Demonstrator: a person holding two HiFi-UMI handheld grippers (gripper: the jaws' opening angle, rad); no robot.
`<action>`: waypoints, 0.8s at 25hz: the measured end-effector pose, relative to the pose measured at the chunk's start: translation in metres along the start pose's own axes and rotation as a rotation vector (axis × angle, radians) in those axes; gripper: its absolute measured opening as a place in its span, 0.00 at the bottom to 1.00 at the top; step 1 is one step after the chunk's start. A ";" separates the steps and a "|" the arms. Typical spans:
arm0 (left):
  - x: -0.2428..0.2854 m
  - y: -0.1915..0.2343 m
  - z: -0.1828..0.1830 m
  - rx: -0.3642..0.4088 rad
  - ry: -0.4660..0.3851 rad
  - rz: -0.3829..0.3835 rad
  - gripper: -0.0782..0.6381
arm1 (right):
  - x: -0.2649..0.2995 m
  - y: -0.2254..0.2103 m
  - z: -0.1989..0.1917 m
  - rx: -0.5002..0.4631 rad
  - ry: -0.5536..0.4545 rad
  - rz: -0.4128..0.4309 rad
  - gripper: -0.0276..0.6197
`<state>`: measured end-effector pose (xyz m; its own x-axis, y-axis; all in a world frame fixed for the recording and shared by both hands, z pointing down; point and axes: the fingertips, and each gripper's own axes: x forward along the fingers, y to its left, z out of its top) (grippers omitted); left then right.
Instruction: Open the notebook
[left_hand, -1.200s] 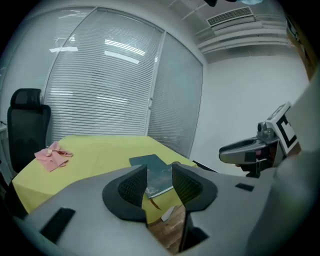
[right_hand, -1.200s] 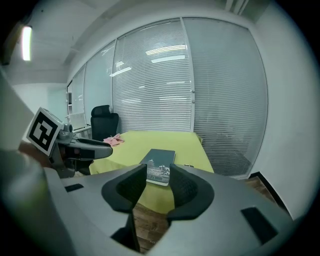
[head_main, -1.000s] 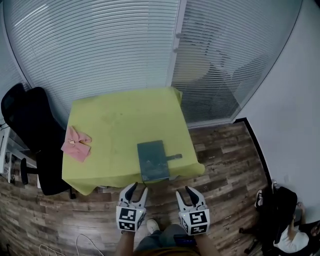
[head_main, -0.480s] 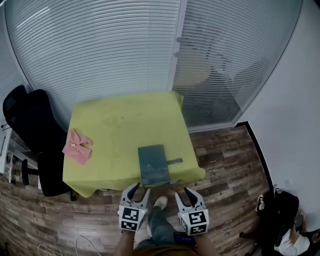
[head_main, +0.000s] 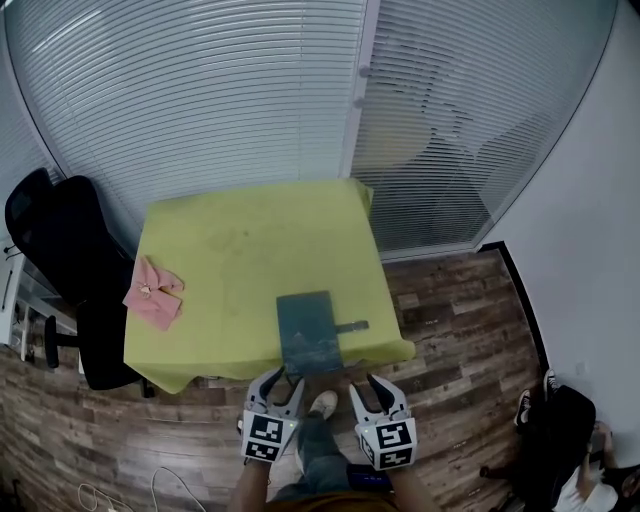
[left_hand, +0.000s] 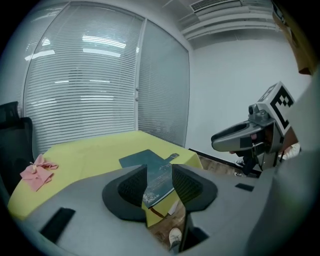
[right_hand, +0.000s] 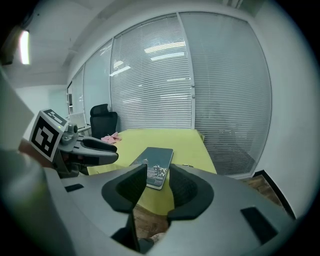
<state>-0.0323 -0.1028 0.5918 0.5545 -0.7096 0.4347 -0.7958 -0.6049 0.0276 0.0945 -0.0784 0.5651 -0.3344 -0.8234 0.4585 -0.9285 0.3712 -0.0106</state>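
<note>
A dark teal notebook (head_main: 309, 331) lies closed on the yellow-green table (head_main: 230, 260), at the near edge, with a strap sticking out to its right. It also shows in the left gripper view as the notebook (left_hand: 150, 172) and in the right gripper view as the notebook (right_hand: 157, 166). My left gripper (head_main: 276, 384) hangs open just short of the table's near edge, below the notebook. My right gripper (head_main: 380, 388) is open beside it, to the right. Neither touches anything.
A pink folded cloth (head_main: 153, 292) lies at the table's left edge. A black office chair (head_main: 60, 250) stands to the left of the table. Glass walls with blinds (head_main: 250, 100) rise behind it. Wooden floor (head_main: 450, 330) runs to the right, where a person (head_main: 575, 450) sits.
Both grippers have crept forward toward the table's near edge. The notebook and cloth have not moved on the table.
</note>
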 end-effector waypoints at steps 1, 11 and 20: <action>0.003 -0.001 -0.003 0.001 0.009 -0.005 0.33 | 0.002 -0.001 -0.003 0.004 0.006 0.002 0.28; 0.032 -0.003 -0.036 0.038 0.111 -0.038 0.33 | 0.023 -0.010 -0.023 0.027 0.067 0.019 0.28; 0.055 -0.007 -0.058 0.156 0.196 -0.074 0.34 | 0.043 -0.014 -0.034 0.039 0.113 0.037 0.28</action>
<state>-0.0105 -0.1169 0.6673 0.5402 -0.5869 0.6030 -0.6991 -0.7119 -0.0666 0.0983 -0.1046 0.6150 -0.3505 -0.7547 0.5546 -0.9221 0.3817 -0.0634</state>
